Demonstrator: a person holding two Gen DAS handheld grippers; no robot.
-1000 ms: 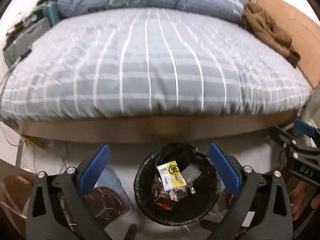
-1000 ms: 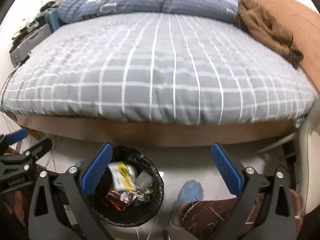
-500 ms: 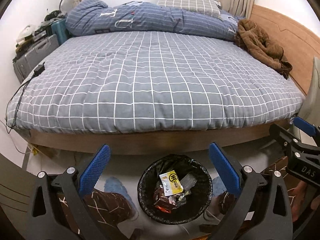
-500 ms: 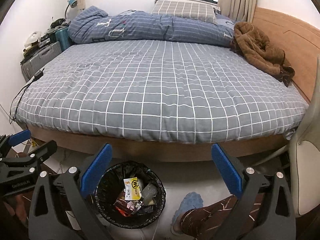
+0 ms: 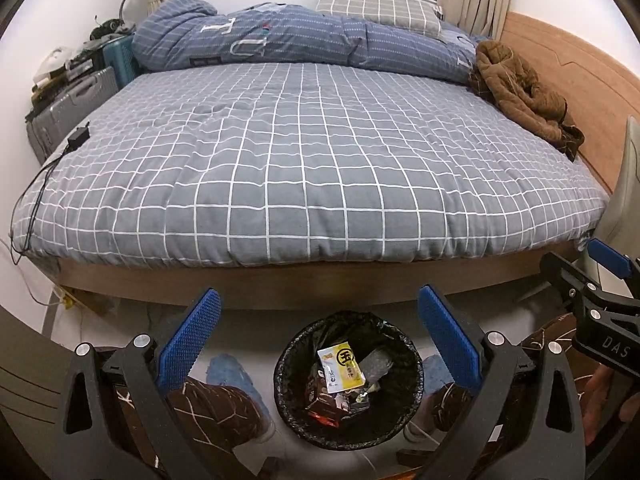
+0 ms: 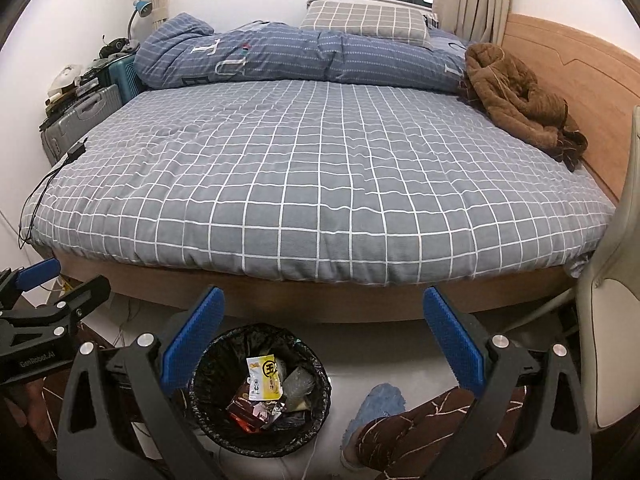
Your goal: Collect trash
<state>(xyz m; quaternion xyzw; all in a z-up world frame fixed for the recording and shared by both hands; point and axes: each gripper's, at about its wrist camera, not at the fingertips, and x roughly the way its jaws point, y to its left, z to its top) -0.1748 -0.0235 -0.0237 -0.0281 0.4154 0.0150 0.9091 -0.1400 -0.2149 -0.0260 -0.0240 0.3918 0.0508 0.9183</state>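
Since both the left gripper and right gripper hang wide apart holding nothing, trash sits only in the black-lined bin just below the left fingers: yellow snack packet, crumpled wrappers. Light, crinkly, slippery film; pinch an edge. No loose trash visible on the bed.

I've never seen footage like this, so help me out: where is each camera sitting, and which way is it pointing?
Left wrist: rides the left tool, facing the bed, bin centred below; patterned trouser legs and slippers show.
Right wrist: rides the right tool, same heading, further right; bin lower left, one leg shows.
Shared: bed, bin, and each view catches the other tool.
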